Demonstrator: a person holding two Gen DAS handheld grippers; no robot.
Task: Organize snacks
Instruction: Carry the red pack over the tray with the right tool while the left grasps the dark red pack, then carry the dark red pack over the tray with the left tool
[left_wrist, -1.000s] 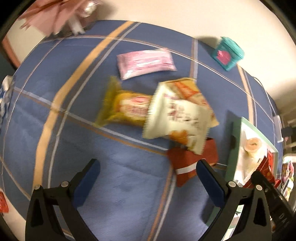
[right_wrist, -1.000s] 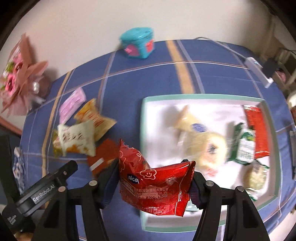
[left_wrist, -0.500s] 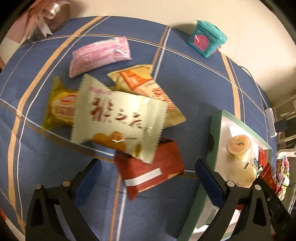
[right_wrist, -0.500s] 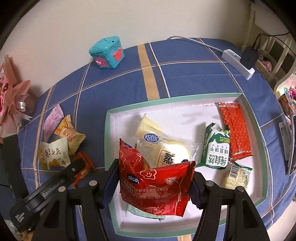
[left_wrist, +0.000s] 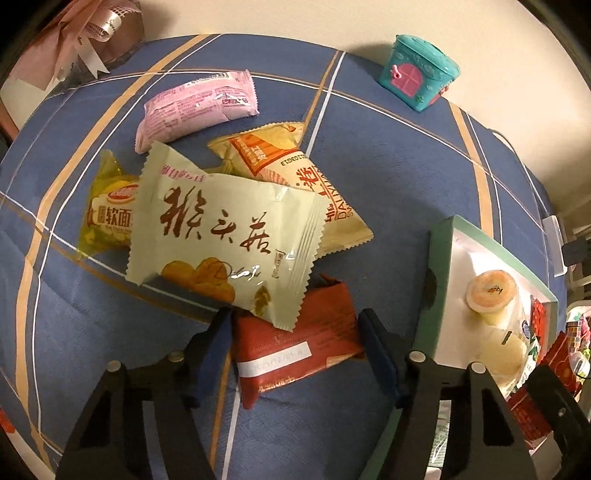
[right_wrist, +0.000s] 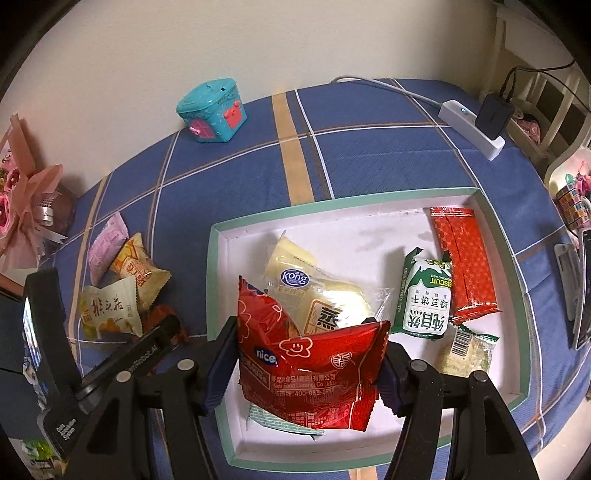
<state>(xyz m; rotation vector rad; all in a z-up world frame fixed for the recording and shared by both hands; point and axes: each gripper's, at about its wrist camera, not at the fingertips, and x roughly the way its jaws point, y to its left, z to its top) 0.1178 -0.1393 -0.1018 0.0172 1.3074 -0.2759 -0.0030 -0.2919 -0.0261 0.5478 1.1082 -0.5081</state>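
Observation:
My left gripper (left_wrist: 295, 328) points down at a dark red packet with a white label (left_wrist: 295, 350) that lies flat on the blue cloth. Its jaws are closing, and the pads touch the packet's two short ends. A cream packet (left_wrist: 221, 236) overlaps the red one's far edge. Behind it lie a yellow (left_wrist: 107, 214), a tan (left_wrist: 295, 173) and a pink packet (left_wrist: 195, 107). My right gripper (right_wrist: 306, 354) is shut on a shiny red "nice" packet (right_wrist: 310, 358), held upright over the near left part of the teal-rimmed white tray (right_wrist: 332, 201).
The tray holds a Kong cake (right_wrist: 314, 295), a green biscuit packet (right_wrist: 424, 295), a red-orange bar (right_wrist: 461, 258) and a jelly cup (left_wrist: 491, 291). A teal toy house (right_wrist: 212, 110) stands at the back, a bouquet (right_wrist: 26, 206) at the left, a power strip (right_wrist: 472, 125) at the back right.
The left gripper came down over the snack pile, and its wide jaws narrowed around the dark red packet. The right gripper shifted over the tray with its red packet still held.

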